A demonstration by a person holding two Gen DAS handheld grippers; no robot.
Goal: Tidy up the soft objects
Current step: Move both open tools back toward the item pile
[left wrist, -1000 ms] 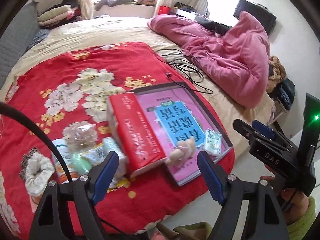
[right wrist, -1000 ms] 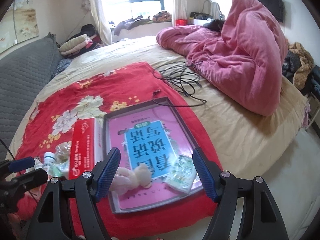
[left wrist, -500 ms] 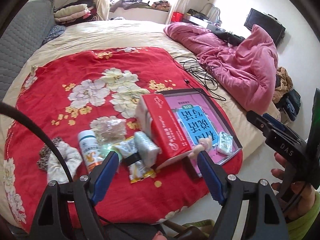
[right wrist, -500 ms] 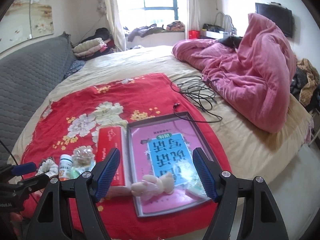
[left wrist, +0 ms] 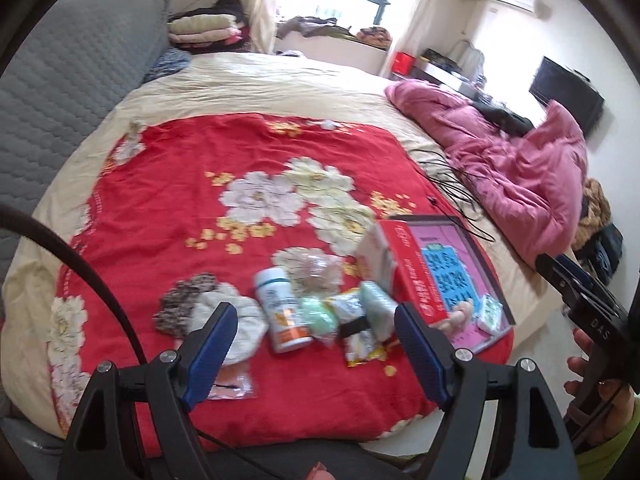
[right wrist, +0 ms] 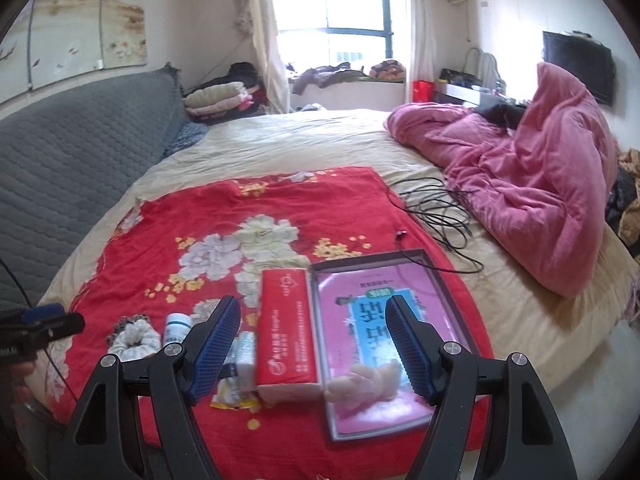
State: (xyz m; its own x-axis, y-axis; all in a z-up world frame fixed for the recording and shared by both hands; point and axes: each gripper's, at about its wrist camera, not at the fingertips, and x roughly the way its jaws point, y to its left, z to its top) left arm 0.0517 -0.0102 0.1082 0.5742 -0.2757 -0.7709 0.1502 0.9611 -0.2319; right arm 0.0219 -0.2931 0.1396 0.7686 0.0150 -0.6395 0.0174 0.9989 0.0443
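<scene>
A red floral blanket (left wrist: 192, 216) on the bed carries a clutter of items. A white scrunchie (left wrist: 236, 316), a dark patterned scrunchie (left wrist: 180, 304), a white bottle (left wrist: 280, 312), a green soft piece (left wrist: 318, 314) and a snack packet (left wrist: 360, 344) lie together. A red tissue pack (right wrist: 286, 336) sits beside a dark-rimmed tray (right wrist: 368, 258). In the tray lie a pink book and a pale plush toy (right wrist: 368, 380). My left gripper (left wrist: 316, 320) hangs open above the clutter. My right gripper (right wrist: 312, 308) is open above the tissue pack and tray. Neither holds anything.
A crumpled pink duvet (right wrist: 540, 184) fills the bed's right side, with black cables (right wrist: 436, 204) beside it. A grey quilted headboard (right wrist: 80, 152) runs along the left. Folded bedding (right wrist: 216, 100) is stacked at the far corner. The bed's front edge and the floor lie below the blanket.
Both views have drawn back and up from the bed, so the items look smaller. The left view has swung left onto the scrunchies and bottle. Nothing on the blanket moved; both jaws stayed wide.
</scene>
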